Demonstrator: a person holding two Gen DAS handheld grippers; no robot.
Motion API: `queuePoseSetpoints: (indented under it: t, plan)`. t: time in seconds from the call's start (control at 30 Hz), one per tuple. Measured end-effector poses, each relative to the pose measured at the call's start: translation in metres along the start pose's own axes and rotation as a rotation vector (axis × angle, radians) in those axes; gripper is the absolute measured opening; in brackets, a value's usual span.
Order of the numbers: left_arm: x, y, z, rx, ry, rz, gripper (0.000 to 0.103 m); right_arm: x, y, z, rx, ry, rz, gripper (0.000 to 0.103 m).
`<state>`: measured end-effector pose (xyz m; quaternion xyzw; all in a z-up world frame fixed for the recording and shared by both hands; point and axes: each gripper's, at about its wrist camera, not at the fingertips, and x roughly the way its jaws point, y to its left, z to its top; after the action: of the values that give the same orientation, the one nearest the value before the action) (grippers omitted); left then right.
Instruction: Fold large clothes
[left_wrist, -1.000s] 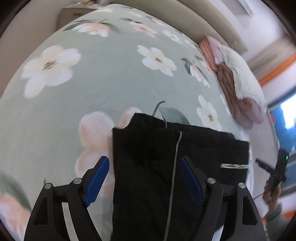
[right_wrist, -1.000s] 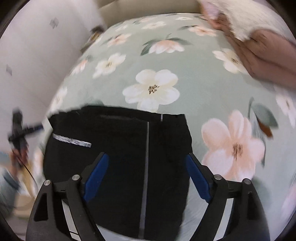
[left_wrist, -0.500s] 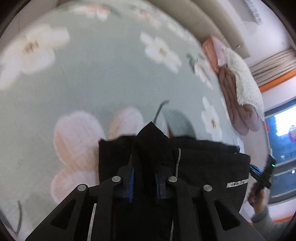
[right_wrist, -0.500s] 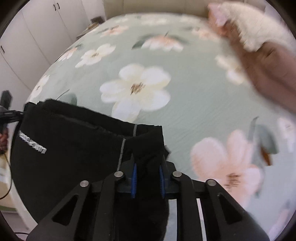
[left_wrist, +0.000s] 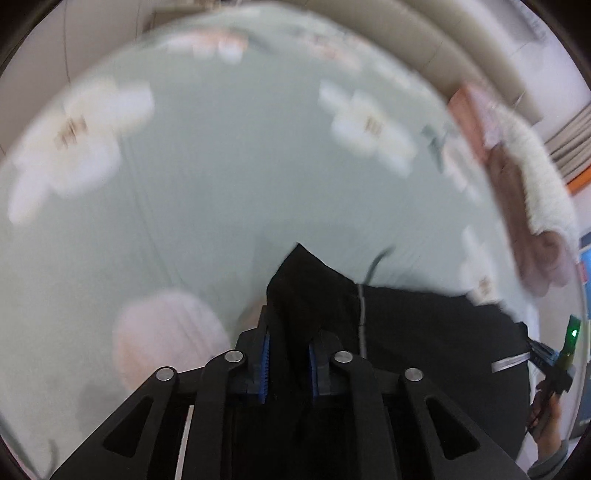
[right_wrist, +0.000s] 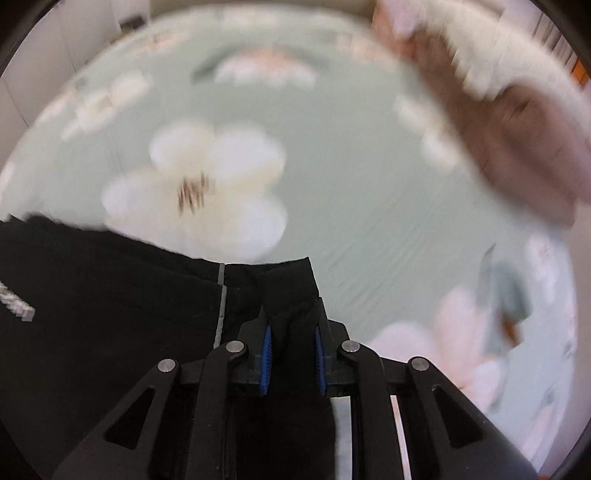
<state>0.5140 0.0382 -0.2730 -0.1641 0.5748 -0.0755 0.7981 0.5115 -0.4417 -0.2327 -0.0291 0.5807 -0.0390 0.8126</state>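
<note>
Black garment, with a grey stripe and a reflective strip, lies on the bed, on a pale green sheet with large flowers; it spreads across the near edge, and each tool has a bunched corner of it raised off the sheet. Left tool: blue pads pinching a peak of black cloth, the jaws easing slightly apart with the cloth between them and pressed on both sides. Right tool: clenched on the opposite corner, cloth filling the gap between its pads. Judgement: two corners of one edge are held so that the edge can be carried over as a straight line, giving an even fold. Both views are blurred. Pink and white blankets lie piled at the far side of the bed, well apart from the garment.
</note>
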Motion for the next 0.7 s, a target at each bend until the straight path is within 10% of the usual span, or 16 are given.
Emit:
queuePoseSetpoints:
  t: [0.17,0.4,0.7]
  plan:
    - [-0.011,0.006,0.008,-0.018,0.049,0.008,0.040,0.001,0.002,-0.002,0.027,0.026,-0.017,0.036]
    - [-0.140,0.034,0.006,-0.120,-0.243,-0.091,0.040,-0.134,-0.009,-0.029,0.108,-0.251,0.146,0.069]
    - [-0.142,-0.119,-0.120,0.220,-0.090,-0.249,0.041,-0.164,0.093,-0.097,0.020,-0.160,0.317,0.069]
